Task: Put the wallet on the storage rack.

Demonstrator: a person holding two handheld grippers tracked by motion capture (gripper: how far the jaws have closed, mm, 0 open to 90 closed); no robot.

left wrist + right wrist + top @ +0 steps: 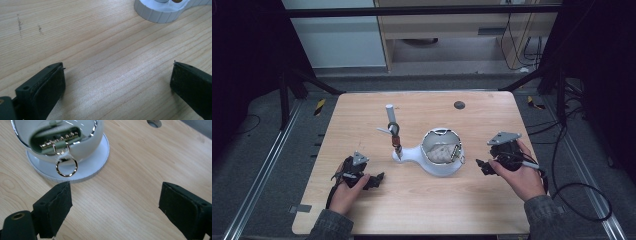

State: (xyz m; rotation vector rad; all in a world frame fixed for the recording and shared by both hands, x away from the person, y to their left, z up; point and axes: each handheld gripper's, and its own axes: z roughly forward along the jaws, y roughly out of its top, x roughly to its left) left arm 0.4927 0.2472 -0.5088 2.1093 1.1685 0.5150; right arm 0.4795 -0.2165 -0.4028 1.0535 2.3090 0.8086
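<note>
A white device (439,167) stands at the middle of the wooden table (427,205). It has a round shiny bowl with crumpled pale material (441,152) inside, and a flat base running left to an upright post (396,142) topped by a white tube (390,112). My left gripper (377,179) rests low at the left, open, its jaws wide over bare wood (117,72); the ribbed white base (160,13) lies just ahead. My right gripper (481,166) is to the right of the bowl, open (115,192), facing the shiny shell (82,147) and a small metal ring (66,168) hanging from it.
A dark round hole (459,105) sits in the table's far right part, also seen ahead of the right gripper as a hole (154,123). Black frame bars and cables surround the table. Bare wood lies along the near edge between the hands.
</note>
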